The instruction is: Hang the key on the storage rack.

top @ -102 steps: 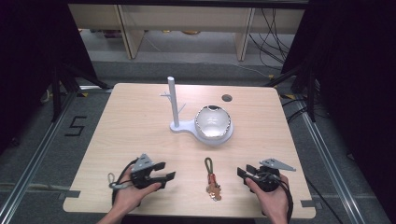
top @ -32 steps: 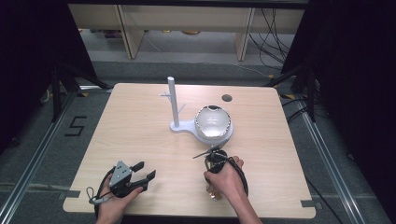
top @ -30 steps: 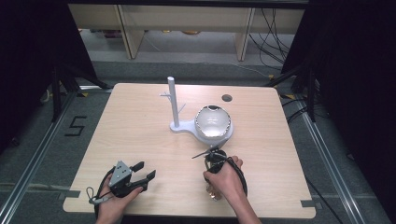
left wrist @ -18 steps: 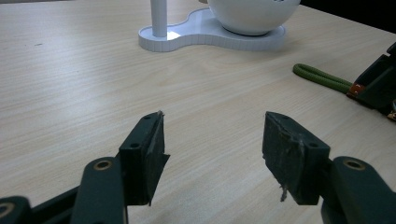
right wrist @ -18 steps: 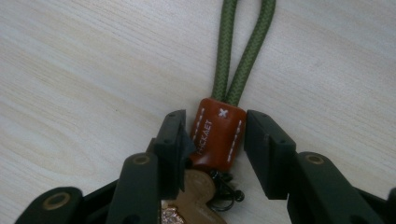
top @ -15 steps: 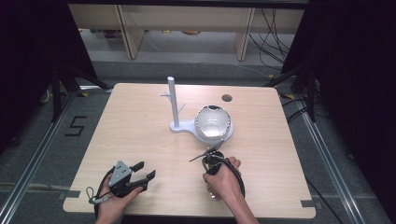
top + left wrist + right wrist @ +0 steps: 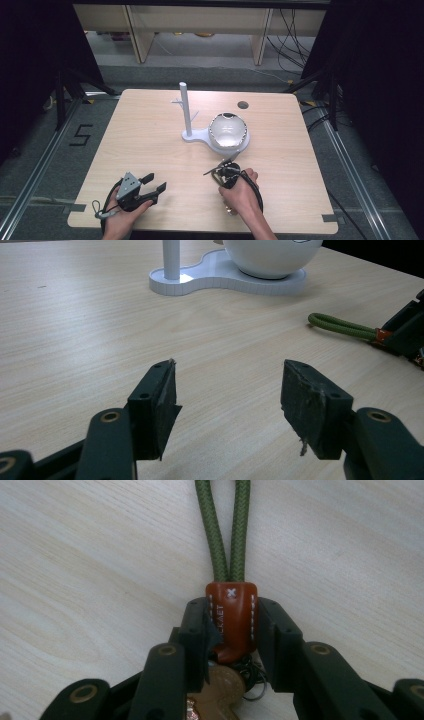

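Since the earliest frame, the right gripper (image 7: 231, 630) moves from the table's (image 7: 150, 130) right edge to the keychain (image 7: 231, 617) at front centre; its jaws have just been closing and now clamp the brown leather tab. Left gripper (image 7: 227, 402) rests open, empty. Risk: lifted, the tab may slip (narrow pinch), or the cord loop (image 7: 340, 326) could snag the white stand (image 7: 186, 107).

The right gripper (image 7: 232, 630) moved from the table's 4 o'clock area to the keychain (image 7: 231, 617); its jaws just closed on it.
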Tool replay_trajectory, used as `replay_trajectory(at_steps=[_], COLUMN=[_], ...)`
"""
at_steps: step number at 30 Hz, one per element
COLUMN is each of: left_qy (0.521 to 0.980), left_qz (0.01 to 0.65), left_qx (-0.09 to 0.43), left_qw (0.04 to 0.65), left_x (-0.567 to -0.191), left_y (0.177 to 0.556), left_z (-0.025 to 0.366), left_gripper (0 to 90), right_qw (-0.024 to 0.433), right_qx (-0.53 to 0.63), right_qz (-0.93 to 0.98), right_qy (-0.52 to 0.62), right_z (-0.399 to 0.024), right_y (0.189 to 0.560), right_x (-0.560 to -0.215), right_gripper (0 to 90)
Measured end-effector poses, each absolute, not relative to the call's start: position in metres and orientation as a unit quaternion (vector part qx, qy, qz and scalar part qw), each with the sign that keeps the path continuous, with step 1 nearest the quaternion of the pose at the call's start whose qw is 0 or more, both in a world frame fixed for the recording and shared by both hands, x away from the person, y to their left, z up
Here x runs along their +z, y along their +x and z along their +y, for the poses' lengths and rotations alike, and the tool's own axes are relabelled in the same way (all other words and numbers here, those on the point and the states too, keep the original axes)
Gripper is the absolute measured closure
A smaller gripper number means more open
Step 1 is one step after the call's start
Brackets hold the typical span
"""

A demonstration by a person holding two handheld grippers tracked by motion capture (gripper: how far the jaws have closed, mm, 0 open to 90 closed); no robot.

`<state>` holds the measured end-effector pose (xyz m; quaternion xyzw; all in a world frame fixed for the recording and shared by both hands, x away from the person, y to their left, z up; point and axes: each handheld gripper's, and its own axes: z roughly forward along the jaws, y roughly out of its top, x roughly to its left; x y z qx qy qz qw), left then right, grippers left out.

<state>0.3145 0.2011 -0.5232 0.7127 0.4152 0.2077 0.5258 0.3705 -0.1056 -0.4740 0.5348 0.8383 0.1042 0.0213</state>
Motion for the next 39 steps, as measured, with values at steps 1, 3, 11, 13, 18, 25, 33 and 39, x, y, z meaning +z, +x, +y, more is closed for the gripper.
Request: replay_trajectory(at_steps=[1,3,11,13,18,25,33,39], left_qy=[0.716,0.716,0.714,0.716,0.713,0.711,0.706,0.706], left_qz=[0.41,0.411,0.411,0.409,0.417,0.42,0.426,0.429], left_qx=[0.212,0.211,0.213,0.214,0.212,0.212,0.211,0.212], left_qw=[0.524,0.524,0.525,0.524,0.522,0.522,0.525,0.522], left_x=[-0.523,-0.523,-0.523,-0.523,-0.522,-0.522,-0.523,-0.523], left_y=[0.315,0.315,0.315,0.315,0.314,0.314,0.314,0.314], left_z=[0.202,0.202,0.203,0.203,0.203,0.203,0.203,0.203], left_gripper=[38.9,39.0,39.2,39.4,39.7,39.6,39.0,37.7], right_qw=[0.021,0.023,0.036,0.041,0.046,0.05,0.052,0.075], right_qx=[0.107,0.119,0.173,0.205,0.25,0.3,0.338,0.375], right_qz=[0.838,0.838,0.826,0.828,0.822,0.814,0.798,0.799], right_qy=[0.534,0.532,0.535,0.52,0.51,0.495,0.497,0.464], right_z=[-0.107,-0.108,-0.119,-0.124,-0.134,-0.143,-0.152,-0.157], right_y=[0.37,0.369,0.361,0.361,0.356,0.35,0.344,0.343], right_x=[-0.474,-0.472,-0.464,-0.463,-0.463,-0.462,-0.462,-0.467], right_gripper=[68.0,68.1,68.1,68.1,68.2,68.2,68.2,68.1])
